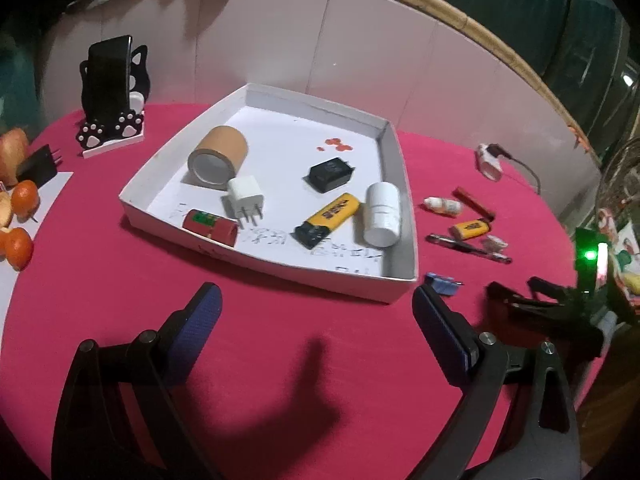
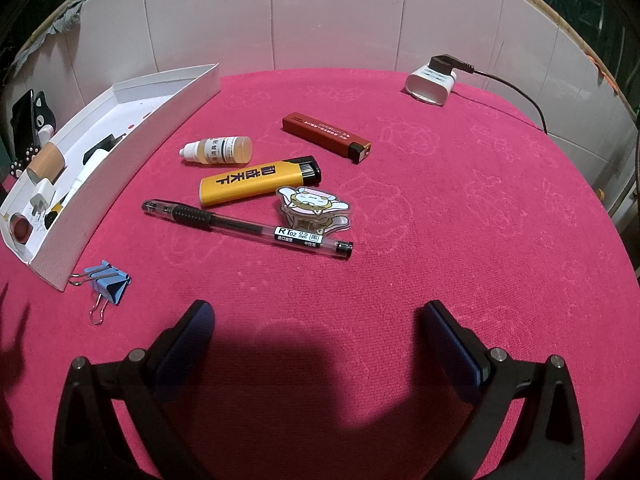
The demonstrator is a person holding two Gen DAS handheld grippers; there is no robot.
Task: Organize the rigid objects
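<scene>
A white cardboard tray [image 1: 396,284] [image 2: 76,236] sits on the red cloth. It holds a tape roll [image 1: 218,156], a white plug [image 1: 246,196], a red cylinder [image 1: 210,227], a black adapter [image 1: 330,174], a yellow lighter [image 1: 328,216] and a white tube [image 1: 382,214]. To its right lie a dropper bottle [image 2: 220,151], a red lighter [image 2: 326,133], a yellow lighter [image 2: 260,182], a pen [image 2: 248,224], a cartoon clip [image 2: 314,208] and a blue binder clip [image 2: 108,282]. My left gripper [image 1: 316,312] is open and empty before the tray. My right gripper [image 2: 318,320] is open and empty, short of the pen.
A cat-shaped phone stand with a phone [image 1: 112,92] stands at the back left. Oranges [image 1: 24,200] and a black plug [image 1: 38,164] lie at the left edge. A white charger with a black cable [image 2: 432,80] sits at the back right. A white panel wall rings the round table.
</scene>
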